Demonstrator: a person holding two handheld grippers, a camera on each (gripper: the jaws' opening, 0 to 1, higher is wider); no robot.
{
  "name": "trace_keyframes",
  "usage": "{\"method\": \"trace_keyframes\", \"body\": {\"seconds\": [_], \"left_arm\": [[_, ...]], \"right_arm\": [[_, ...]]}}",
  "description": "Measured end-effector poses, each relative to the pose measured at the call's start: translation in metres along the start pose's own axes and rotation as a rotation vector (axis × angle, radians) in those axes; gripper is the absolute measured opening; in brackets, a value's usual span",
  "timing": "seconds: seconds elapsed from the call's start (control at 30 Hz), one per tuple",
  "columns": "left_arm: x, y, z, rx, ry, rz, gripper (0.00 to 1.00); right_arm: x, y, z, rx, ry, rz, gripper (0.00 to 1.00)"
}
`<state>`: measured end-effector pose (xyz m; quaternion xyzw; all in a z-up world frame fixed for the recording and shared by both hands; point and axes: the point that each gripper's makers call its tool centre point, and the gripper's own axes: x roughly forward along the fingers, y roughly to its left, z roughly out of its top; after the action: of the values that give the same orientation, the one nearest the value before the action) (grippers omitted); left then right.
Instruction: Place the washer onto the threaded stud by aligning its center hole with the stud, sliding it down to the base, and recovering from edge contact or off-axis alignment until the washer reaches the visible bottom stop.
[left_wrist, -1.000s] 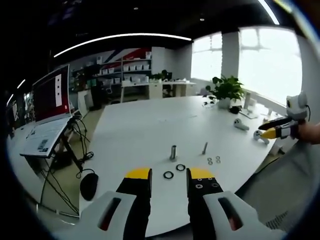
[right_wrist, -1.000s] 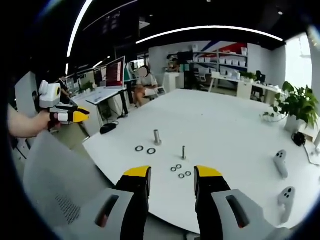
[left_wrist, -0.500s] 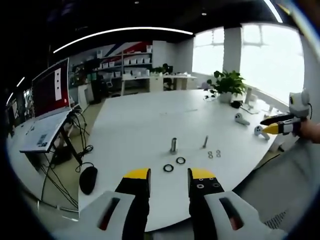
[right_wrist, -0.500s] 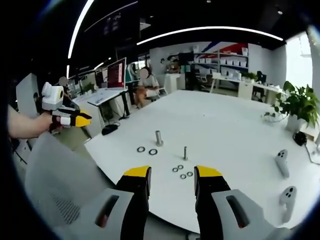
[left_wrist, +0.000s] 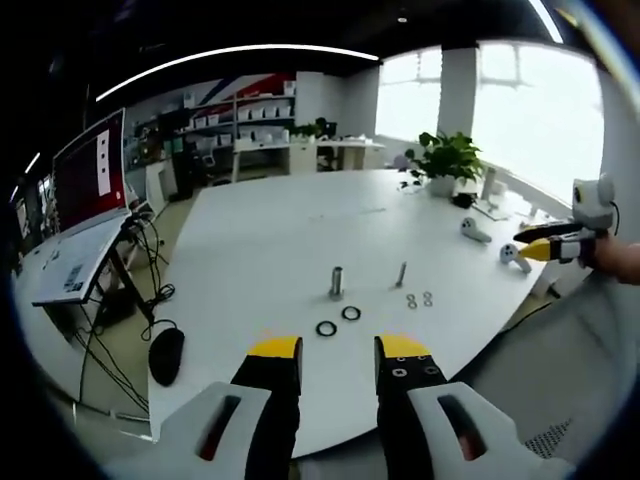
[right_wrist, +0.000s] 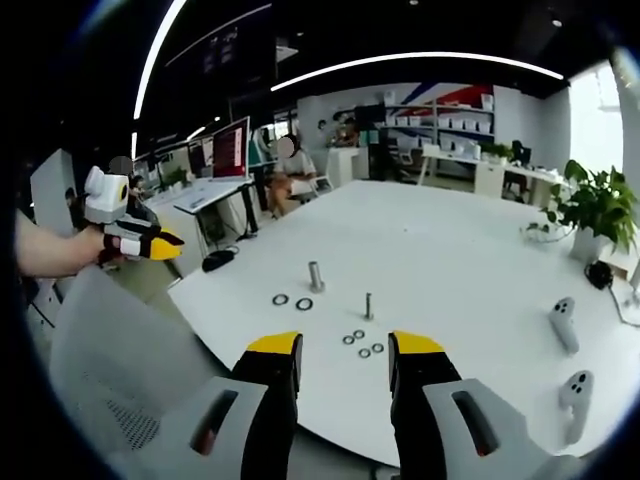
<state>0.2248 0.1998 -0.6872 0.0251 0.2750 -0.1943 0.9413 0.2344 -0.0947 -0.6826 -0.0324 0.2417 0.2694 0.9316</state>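
Observation:
On the white table stand a thick metal stud and a thin threaded stud. Two black washers lie in front of the thick stud, and small silver washers lie beside the thin one. My left gripper hangs open off the table's near edge, holding nothing. In the right gripper view the thick stud, thin stud, black washers and several small washers lie ahead of my right gripper, open and well short of them.
A laptop and a mouse sit left of the table. A potted plant and two white controllers are at the far side. A grey mesh chair back stands near the table edge. A person sits at a far desk.
The left gripper view has drawn back and tilted a little, so the studs and washers sit higher in it. The right gripper view has hardly shifted. Both grippers stay open.

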Motion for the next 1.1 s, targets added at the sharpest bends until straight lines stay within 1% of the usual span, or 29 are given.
{"method": "trace_keyframes", "body": {"seconds": [0.23, 0.4, 0.53, 0.63, 0.73, 0.8, 0.9, 1.0, 1.07, 1.1], "left_arm": [[0.001, -0.002, 0.0, -0.007, 0.004, -0.014, 0.27], [0.004, -0.004, -0.007, -0.037, 0.04, -0.037, 0.27], [0.002, -0.009, -0.003, -0.033, 0.019, -0.05, 0.27], [0.004, -0.012, -0.005, -0.027, 0.029, -0.074, 0.27], [0.004, -0.016, -0.005, -0.023, 0.03, -0.092, 0.27], [0.003, -0.019, -0.003, -0.038, 0.015, -0.113, 0.27], [0.004, -0.017, -0.003, -0.056, 0.014, -0.121, 0.27], [0.004, -0.02, 0.001, -0.099, -0.003, -0.152, 0.28], [0.003, -0.022, 0.003, -0.103, -0.012, -0.161, 0.28], [0.003, -0.023, 0.003, -0.102, -0.012, -0.166, 0.27]], "right_arm": [[0.001, -0.001, -0.002, 0.006, 0.01, -0.004, 0.37], [0.002, -0.002, -0.006, 0.009, 0.032, -0.005, 0.37], [0.0, -0.005, -0.006, 0.017, 0.026, -0.022, 0.37], [0.001, -0.004, -0.01, 0.027, 0.048, -0.019, 0.37], [0.002, -0.004, -0.011, 0.017, 0.056, -0.024, 0.37], [0.001, -0.006, -0.011, 0.013, 0.06, -0.032, 0.37], [0.001, -0.009, -0.013, 0.02, 0.07, -0.049, 0.37], [0.001, -0.013, -0.014, 0.028, 0.075, -0.065, 0.37], [0.001, -0.016, -0.016, 0.01, 0.091, -0.085, 0.38], [0.001, -0.017, -0.015, 0.007, 0.085, -0.094, 0.38]]}}
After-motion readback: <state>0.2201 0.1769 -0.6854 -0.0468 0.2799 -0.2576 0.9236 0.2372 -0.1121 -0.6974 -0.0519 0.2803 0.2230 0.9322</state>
